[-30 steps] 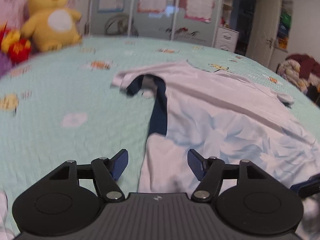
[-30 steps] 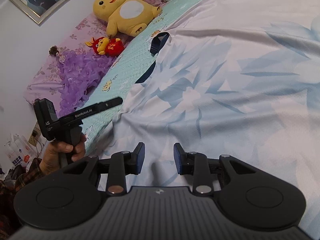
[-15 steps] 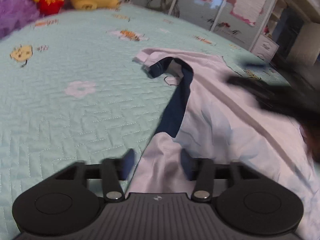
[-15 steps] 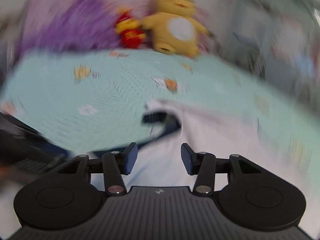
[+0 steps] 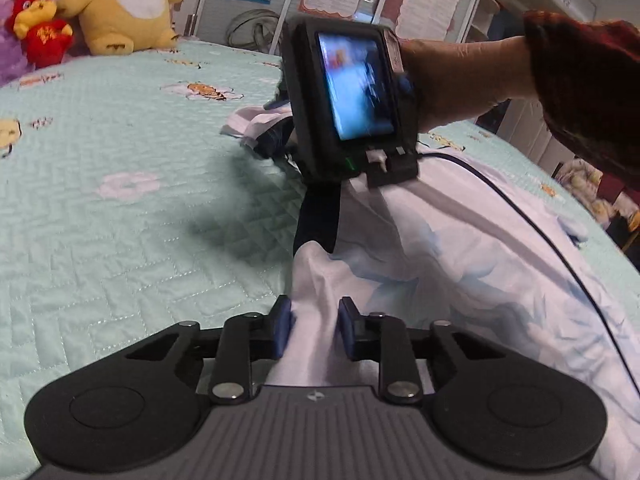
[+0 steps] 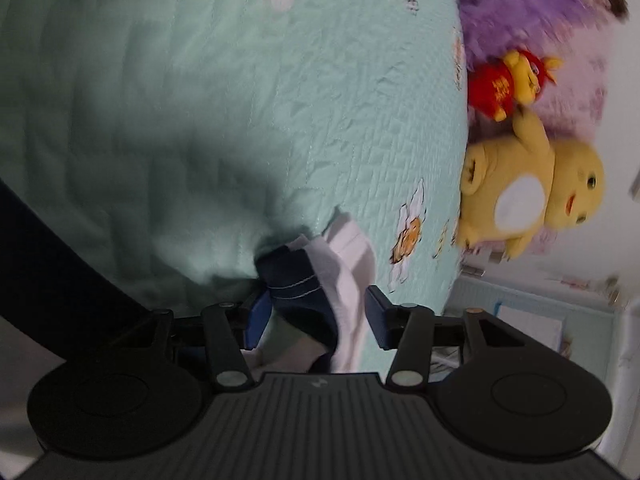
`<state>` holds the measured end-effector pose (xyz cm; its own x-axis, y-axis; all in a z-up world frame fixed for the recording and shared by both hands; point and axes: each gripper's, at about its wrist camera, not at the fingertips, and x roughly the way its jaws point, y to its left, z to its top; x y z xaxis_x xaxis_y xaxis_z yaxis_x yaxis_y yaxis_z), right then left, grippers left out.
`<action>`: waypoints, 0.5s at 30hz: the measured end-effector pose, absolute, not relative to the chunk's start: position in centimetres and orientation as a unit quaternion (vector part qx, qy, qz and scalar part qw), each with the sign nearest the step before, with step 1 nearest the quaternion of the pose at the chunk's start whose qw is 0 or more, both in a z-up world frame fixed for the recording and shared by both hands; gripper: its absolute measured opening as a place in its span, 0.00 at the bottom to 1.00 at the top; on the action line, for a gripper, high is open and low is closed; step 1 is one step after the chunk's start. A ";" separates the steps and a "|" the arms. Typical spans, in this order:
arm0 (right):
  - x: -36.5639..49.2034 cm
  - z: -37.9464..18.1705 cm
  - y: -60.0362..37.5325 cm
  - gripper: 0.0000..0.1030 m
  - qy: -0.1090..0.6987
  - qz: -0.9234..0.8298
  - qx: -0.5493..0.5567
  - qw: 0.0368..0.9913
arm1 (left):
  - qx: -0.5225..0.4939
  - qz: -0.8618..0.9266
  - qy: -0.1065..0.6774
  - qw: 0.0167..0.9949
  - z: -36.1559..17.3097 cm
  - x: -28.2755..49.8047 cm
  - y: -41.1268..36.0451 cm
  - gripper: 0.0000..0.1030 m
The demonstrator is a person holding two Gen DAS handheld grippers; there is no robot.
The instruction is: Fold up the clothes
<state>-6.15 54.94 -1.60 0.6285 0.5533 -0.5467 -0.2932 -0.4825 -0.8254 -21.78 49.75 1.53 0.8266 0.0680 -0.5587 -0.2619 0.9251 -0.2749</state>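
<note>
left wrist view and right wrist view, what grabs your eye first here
The white shirt with navy trim sprawls over the mint quilt, a fold of it between the closing left claw. Ahead, a hand holds the right claw, closing around the shirt's navy collar. A yellow plush toy sits at the bed's far end.

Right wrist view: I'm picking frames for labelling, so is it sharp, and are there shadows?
Right wrist view: motion-blurred and rolled sideways, dark shadow on the quilt. Left wrist view: sharper, though the right gripper's body smears slightly; its shadow falls beneath.
</note>
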 end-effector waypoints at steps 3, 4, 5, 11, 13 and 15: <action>-3.7 3.3 58.2 0.00 0.089 0.452 -0.611 0.643 | -0.177 0.080 0.276 0.941 1.7 -22.4 49.9 0.03; -2.2 5.8 58.8 0.00 0.150 0.463 -0.520 0.702 | -0.176 0.081 0.272 0.942 1.9 -22.7 50.0 0.03; -0.4 7.9 59.0 0.00 0.202 0.467 -0.424 0.749 | -0.174 0.082 0.269 0.944 2.1 -23.0 50.0 0.03; 6.8 10.6 60.3 0.00 0.373 0.402 -0.102 0.830 | -0.203 0.091 0.272 0.936 2.0 -24.2 51.2 0.03; 7.6 9.4 61.0 0.01 0.383 0.370 -0.091 0.841 | -0.227 0.088 0.272 0.931 1.9 -24.5 52.0 0.03; 8.4 7.9 60.9 0.01 0.394 0.345 -0.070 0.849 | -0.237 0.084 0.273 0.928 1.9 -24.7 52.2 0.03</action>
<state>8.45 60.92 7.88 0.4523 0.5306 -0.7169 -0.6405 0.7526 0.1528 -24.66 52.23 1.88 0.8367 0.0264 -0.5470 -0.2857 0.8732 -0.3949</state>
